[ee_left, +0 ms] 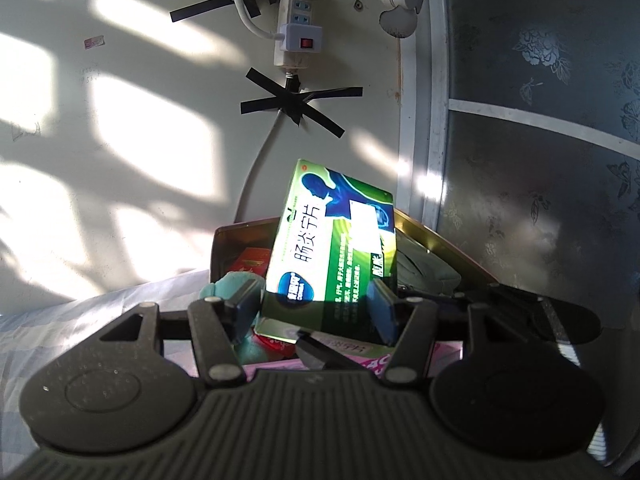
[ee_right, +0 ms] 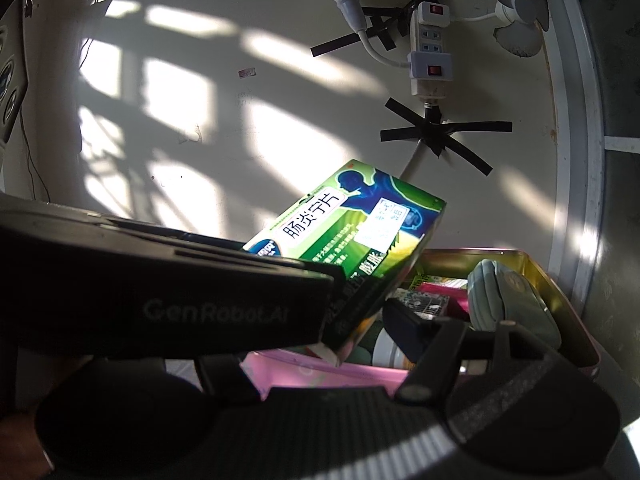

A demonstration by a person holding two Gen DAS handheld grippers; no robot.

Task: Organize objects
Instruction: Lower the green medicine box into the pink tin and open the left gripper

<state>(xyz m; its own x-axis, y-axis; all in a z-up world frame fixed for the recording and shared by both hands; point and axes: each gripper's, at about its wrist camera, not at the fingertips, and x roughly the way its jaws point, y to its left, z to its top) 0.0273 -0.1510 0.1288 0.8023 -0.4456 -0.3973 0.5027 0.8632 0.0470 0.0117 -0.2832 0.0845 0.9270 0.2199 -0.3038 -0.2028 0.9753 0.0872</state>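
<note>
My left gripper (ee_left: 316, 306) is shut on a green and blue medicine box (ee_left: 336, 240), gripping its lower end with the box standing up and tilted above an open pink tin (ee_left: 424, 354). The same box (ee_right: 352, 232) shows in the right wrist view, with the left gripper's black body (ee_right: 160, 288) holding it from the left. The tin (ee_right: 560, 280) holds a teal plush toy (ee_left: 228, 284), a grey-green pouch (ee_right: 508, 296), a red packet (ee_left: 252, 260) and small packs. My right gripper shows only its right finger (ee_right: 404, 326), over the tin; the left finger is hidden behind the left gripper.
A cream wall (ee_left: 120, 120) stands close behind the tin, with a power strip (ee_left: 294, 28) and cable taped to it. A frosted glass door with a white frame (ee_left: 520, 160) is at the right. A pale checked cloth (ee_left: 60, 320) lies at the left.
</note>
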